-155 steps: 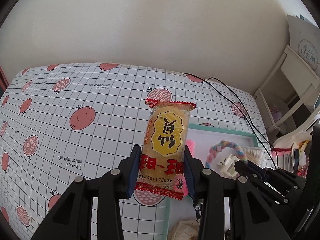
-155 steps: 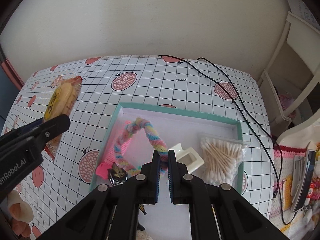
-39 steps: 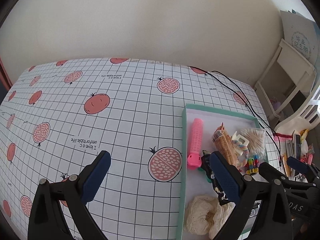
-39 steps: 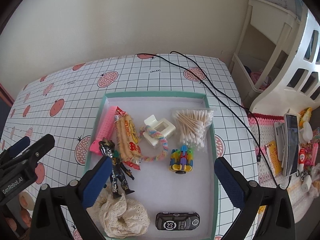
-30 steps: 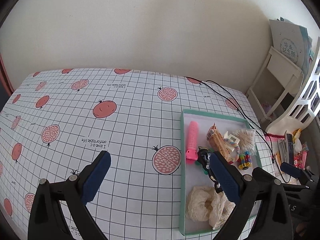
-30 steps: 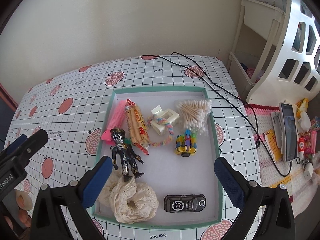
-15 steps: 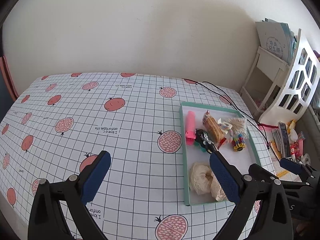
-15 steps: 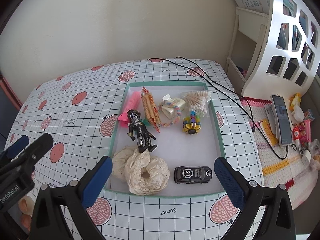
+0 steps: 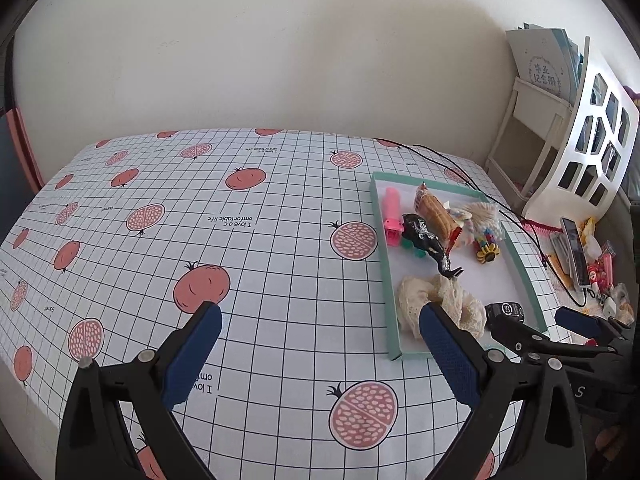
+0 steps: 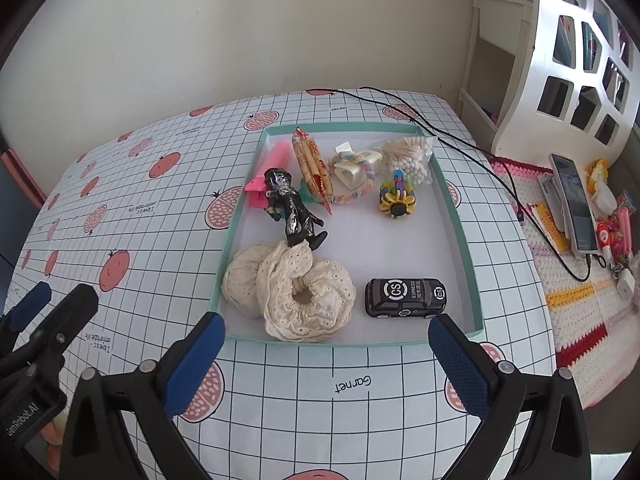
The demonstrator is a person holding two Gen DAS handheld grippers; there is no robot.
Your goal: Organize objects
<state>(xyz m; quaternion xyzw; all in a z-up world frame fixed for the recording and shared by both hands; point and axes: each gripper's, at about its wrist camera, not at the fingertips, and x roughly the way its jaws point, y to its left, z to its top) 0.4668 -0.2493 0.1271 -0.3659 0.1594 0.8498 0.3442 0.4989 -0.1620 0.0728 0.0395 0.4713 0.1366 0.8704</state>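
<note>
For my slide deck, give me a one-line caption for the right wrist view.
Open right gripper hovers before a teal tray holding toys, snack and hair accessories.

surface: checked cloth (image 10: 360,400) printed with pink pomegranates | black cable (image 10: 460,146) trails off its far right corner | white cut-out chair (image 10: 572,60) stands right | phone (image 10: 572,204) lies on a crocheted mat (image 10: 580,300) | booklet (image 9: 540,64) leans on a shelf

Right claw (image 10: 326,354) hanging wide open, empty, above near edge of teal tray (image 10: 460,236) on tabletop (image 10: 152,236). Tray holding lace scrunchie (image 10: 296,292), black toy car (image 10: 406,298), dark figurine (image 10: 292,208), snack packet (image 10: 314,164), cotton swabs (image 10: 408,154).
</note>
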